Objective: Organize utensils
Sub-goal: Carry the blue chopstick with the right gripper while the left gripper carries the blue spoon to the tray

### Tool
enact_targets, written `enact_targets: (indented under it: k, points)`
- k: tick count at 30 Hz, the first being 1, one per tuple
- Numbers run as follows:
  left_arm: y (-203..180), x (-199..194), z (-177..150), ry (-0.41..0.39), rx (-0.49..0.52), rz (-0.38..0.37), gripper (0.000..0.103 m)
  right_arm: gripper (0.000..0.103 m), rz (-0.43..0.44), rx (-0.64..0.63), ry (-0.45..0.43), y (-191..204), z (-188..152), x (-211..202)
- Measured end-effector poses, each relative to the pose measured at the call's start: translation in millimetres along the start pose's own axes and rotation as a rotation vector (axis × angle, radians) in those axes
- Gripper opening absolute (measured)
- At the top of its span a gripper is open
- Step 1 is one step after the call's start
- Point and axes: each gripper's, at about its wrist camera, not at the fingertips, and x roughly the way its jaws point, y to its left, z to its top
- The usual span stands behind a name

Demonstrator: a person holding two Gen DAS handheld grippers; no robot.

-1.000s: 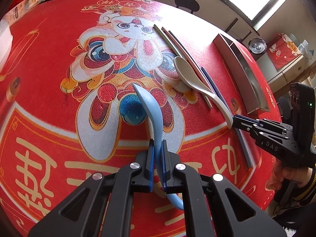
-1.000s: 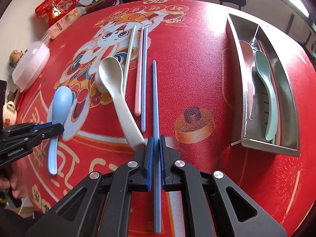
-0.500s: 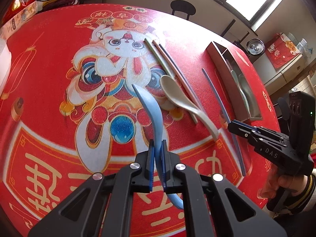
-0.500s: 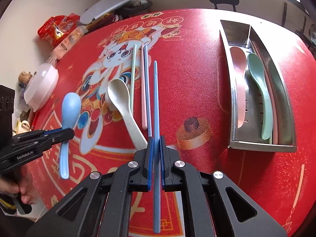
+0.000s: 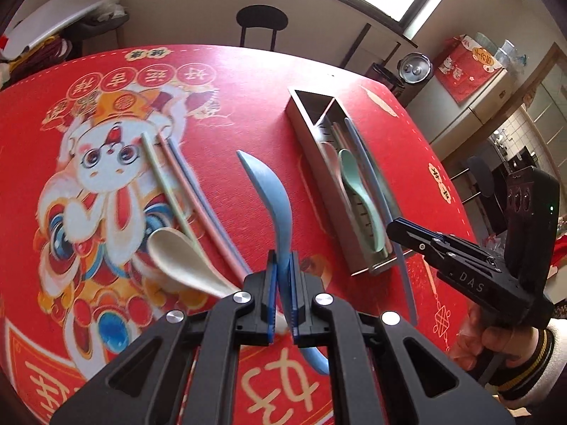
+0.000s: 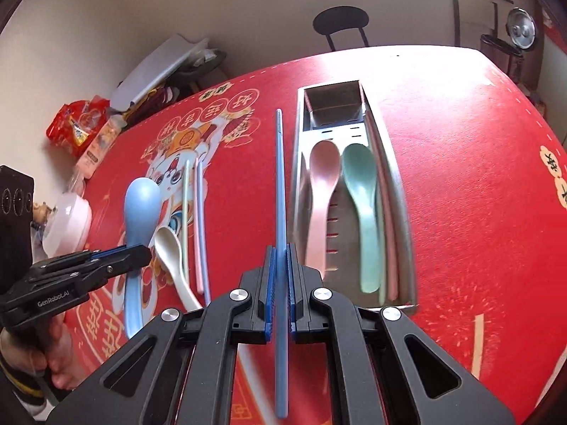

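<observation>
My left gripper (image 5: 282, 269) is shut on a blue spoon (image 5: 271, 198) and holds it above the red mat, left of the steel tray (image 5: 307, 131). My right gripper (image 6: 280, 265) is shut on a blue chopstick (image 6: 280, 184), held in the air just left of the tray (image 6: 397, 191). The tray holds a pink spoon (image 6: 320, 191), a green spoon (image 6: 361, 194) and chopsticks along its right side. A cream spoon (image 5: 180, 262) and three chopsticks (image 5: 184, 184) lie on the mat. The right gripper also shows in the left wrist view (image 5: 397, 228).
The round table carries a red mat with a rabbit print (image 5: 102, 163). A white lidded bowl (image 6: 67, 226) and snack packets (image 6: 78, 127) sit at its left edge. A black chair (image 6: 342, 24) stands beyond the far edge.
Both grippers have risen and moved right toward the tray, carrying the blue spoon and the blue chopstick. The chopstick now hangs beside the tray's left wall.
</observation>
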Motion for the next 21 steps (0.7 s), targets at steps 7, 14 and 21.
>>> enact_targets:
  k: [7, 14, 21]
  points:
    - [-55, 60, 50, 0.021, 0.042, -0.050, 0.006, 0.006, -0.036, 0.030, -0.051, -44, 45, 9]
    - [-76, 108, 73, 0.075, 0.075, -0.010, 0.006, 0.006, -0.074, 0.025, -0.047, -63, 64, 26]
    - [-78, 124, 75, 0.110, 0.089, 0.007, 0.006, 0.006, -0.074, 0.029, -0.014, -67, 57, 36]
